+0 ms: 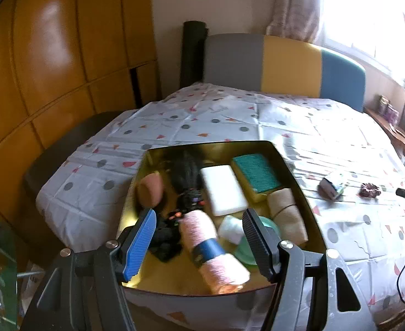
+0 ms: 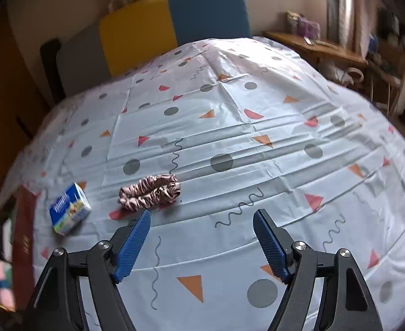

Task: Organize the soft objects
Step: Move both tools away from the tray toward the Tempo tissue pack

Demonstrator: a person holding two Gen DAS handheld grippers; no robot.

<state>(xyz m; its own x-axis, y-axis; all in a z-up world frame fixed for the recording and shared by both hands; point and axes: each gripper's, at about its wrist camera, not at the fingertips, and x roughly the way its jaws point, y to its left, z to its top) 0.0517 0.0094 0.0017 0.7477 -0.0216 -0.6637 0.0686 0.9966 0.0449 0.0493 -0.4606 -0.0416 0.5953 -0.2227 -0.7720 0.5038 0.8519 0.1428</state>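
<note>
A gold tray (image 1: 307, 201) on the patterned tablecloth holds a pink yarn roll (image 1: 213, 251), a black hairpiece (image 1: 187, 173), a brown sponge (image 1: 150, 190), a white foam block (image 1: 224, 189), a green-yellow scouring sponge (image 1: 255, 175), a beige bandage roll (image 1: 286, 213) and white and green items. My left gripper (image 1: 199, 216) is open above the tray, over the yarn roll. A pink satin scrunchie (image 2: 150, 191) lies on the cloth just beyond my open right gripper (image 2: 201, 218); it also shows in the left wrist view (image 1: 369, 189).
A small blue carton (image 2: 69, 211) lies left of the scrunchie, also in the left wrist view (image 1: 333, 187). A grey, yellow and blue chair back (image 1: 285, 63) stands behind the table. Wooden wardrobe (image 1: 50, 69) at left, a wooden shelf (image 2: 321, 47) at right.
</note>
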